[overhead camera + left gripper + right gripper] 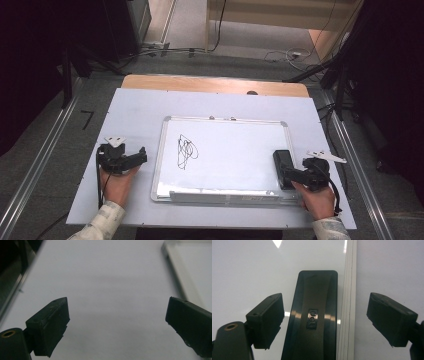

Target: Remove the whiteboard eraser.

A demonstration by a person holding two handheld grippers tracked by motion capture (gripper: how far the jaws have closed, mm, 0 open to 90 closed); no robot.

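A whiteboard [225, 119] lies flat in the middle of the table, with a black scribble [186, 152] on its left half. A black eraser [282, 166] rests on the board just inside its right rim. My right gripper [288, 176] comes in from the near right and stands open, one jaw on each side of the eraser [315, 322] without touching it; the board's rim [348, 290] runs beside it. My left gripper [140, 157] is open over the bare sheet left of the board, with nothing between its fingers [53, 322]. The board's left rim [175, 272] shows at upper right.
A pale sheet [140, 105] covers the wooden table [215, 83]. Metal rails [40, 165] run along both sides on the floor, and cables [280, 55] lie beyond the far edge. A pen tray [220, 196] lines the board's near edge.
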